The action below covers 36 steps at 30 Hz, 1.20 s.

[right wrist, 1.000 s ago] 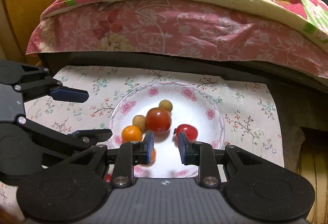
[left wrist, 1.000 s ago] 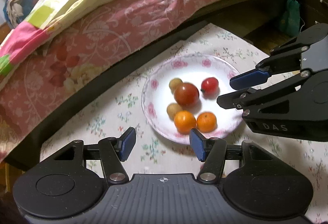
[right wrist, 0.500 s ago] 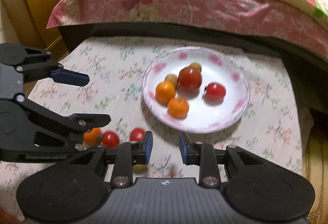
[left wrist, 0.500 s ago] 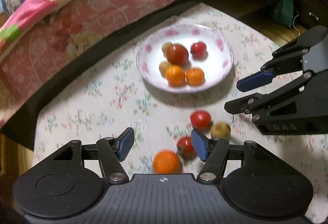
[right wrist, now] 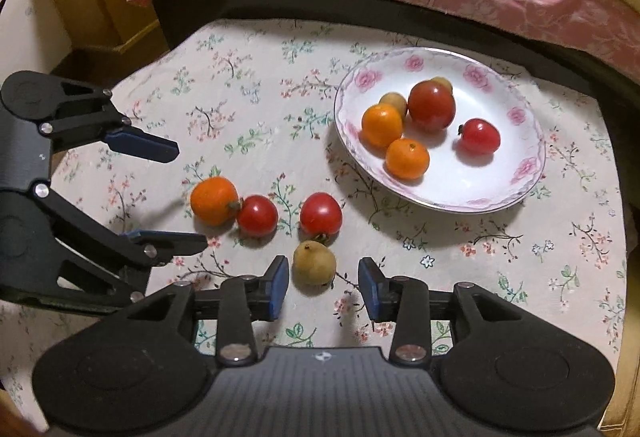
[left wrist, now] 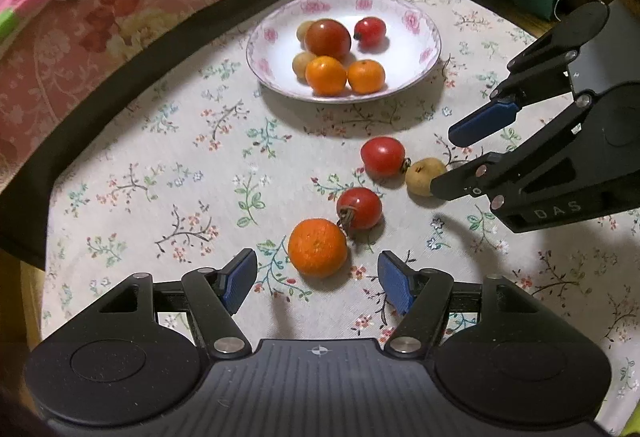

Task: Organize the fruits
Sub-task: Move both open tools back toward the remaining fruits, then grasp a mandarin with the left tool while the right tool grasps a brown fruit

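left gripper (left wrist: 316, 279): has drawn back from the plate (left wrist: 430, 41); an orange (left wrist: 318, 247) now lies just ahead, between its open fingers
right gripper (right wrist: 323, 283): pulled back too; jaws wider; a pear (right wrist: 314, 263) between them
plate: farther ahead
loose tomatoes: now in view

Glossy, probably ceramic plate (left wrist: 434, 45), matt printed tablecloth (left wrist: 160, 165), dimpled orange (left wrist: 318, 248), smooth shiny tomato (right wrist: 321, 213)

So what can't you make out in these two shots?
- Small tan fruit in the plate: right wrist view, mostly hidden behind the big tomato.
- Yellow fruit on the cloth: left wrist view, partly covered by the right gripper.
- Table edges: cut off by both frames.
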Available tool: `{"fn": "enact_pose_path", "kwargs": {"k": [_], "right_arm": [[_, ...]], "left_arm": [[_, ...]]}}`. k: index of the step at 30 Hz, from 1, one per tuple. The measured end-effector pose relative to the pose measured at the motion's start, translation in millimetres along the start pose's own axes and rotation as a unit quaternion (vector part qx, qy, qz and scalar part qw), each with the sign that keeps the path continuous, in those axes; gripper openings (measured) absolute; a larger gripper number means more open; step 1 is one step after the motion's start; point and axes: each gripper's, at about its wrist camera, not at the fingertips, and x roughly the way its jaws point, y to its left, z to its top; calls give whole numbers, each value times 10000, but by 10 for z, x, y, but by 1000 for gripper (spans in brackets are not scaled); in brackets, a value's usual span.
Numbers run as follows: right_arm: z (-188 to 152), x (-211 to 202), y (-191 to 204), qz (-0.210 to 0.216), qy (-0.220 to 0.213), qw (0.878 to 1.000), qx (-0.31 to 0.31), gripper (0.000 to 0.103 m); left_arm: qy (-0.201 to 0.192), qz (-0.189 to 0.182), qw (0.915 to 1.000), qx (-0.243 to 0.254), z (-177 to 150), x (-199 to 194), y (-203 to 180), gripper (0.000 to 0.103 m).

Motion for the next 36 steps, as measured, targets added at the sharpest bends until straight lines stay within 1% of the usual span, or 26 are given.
{"fn": "enact_pose_path", "kwargs": {"k": [8, 11, 13, 18, 19, 23, 26, 28, 32, 36], "right_arm": [[23, 142, 20, 68, 129, 9998, -94, 38], [37, 178, 28, 82, 149, 9998, -139, 38], [45, 206, 18, 103, 176, 9997, -131, 38], [45, 243, 29, 67, 206, 9996, -192, 38], [47, 240, 25, 64, 204, 9996, -182, 38], [55, 246, 16, 44, 196, 9997, -153, 37], [55, 246, 28, 15, 206, 9996, -202, 36], [54, 240, 30, 19, 221, 9995, -227, 34], [41, 219, 6, 49, 228, 9996, -186, 28], [36, 188, -29, 5, 201, 9997, -149, 27]], "left_arm": [[-13, -102, 9998, 142, 27, 113, -1, 73], [-22, -111, 9998, 164, 36, 152, -5, 71], [-1, -102, 9998, 166, 33, 178, -8, 68], [27, -154, 9998, 131, 34, 221, -10, 64], [24, -166, 9998, 121, 40, 220, -8, 61], [25, -205, 9998, 47, 51, 228, 7, 57], [30, -177, 9998, -43, 60, 232, 25, 52], [41, -105, 9999, -72, 66, 230, 32, 44], [9, -68, 9999, -148, 58, 213, 50, 43], [-9, -81, 10000, -55, 30, 172, 27, 43]]}}
